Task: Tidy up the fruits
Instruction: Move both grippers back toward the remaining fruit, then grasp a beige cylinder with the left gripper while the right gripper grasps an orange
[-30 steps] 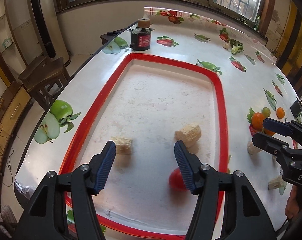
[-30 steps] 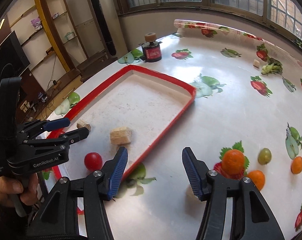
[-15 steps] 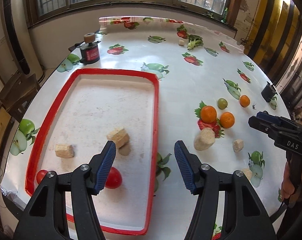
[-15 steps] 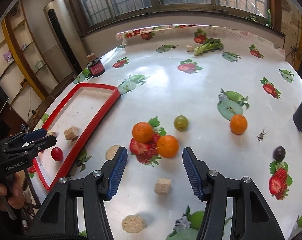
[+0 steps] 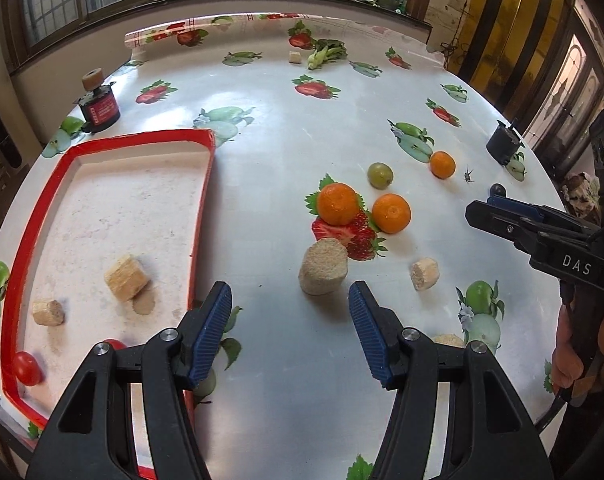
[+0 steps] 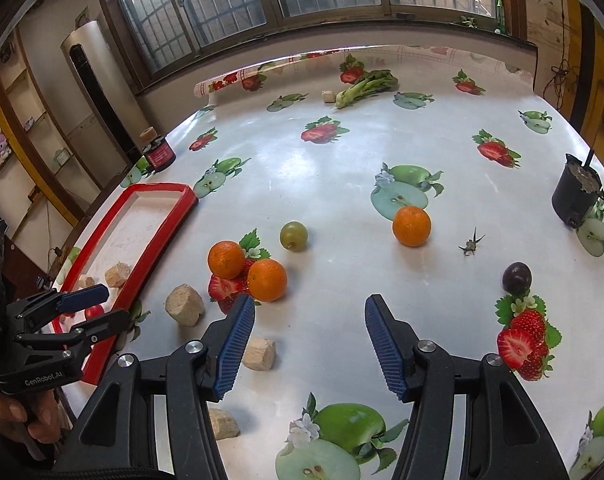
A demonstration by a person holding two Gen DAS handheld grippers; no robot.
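A red-rimmed tray (image 5: 203, 208) (image 6: 157, 232) at the table's left holds red tomatoes (image 5: 26, 368) and tan blocks (image 5: 125, 278). On the fruit-print tablecloth lie two oranges (image 5: 338, 204) (image 6: 226, 259) side by side (image 5: 390, 213) (image 6: 266, 280), a third orange (image 5: 442, 165) (image 6: 411, 226), a green grape-like fruit (image 5: 380, 175) (image 6: 293, 236) and a dark plum (image 6: 516, 278). My left gripper (image 5: 289, 332) is open and empty, just right of the tray, near a tan block (image 5: 324, 266). My right gripper (image 6: 310, 344) is open and empty, in front of the oranges.
More tan blocks (image 6: 258, 354) (image 5: 424, 274) lie on the cloth. A black jar with a red label (image 5: 99, 106) stands at the back left, a black pot (image 6: 576, 196) at the right, a green leafy vegetable (image 6: 366, 86) at the far side.
Both grippers have swung right, away from the tray toward the loose fruit in the middle of the table. Both stay open and empty.
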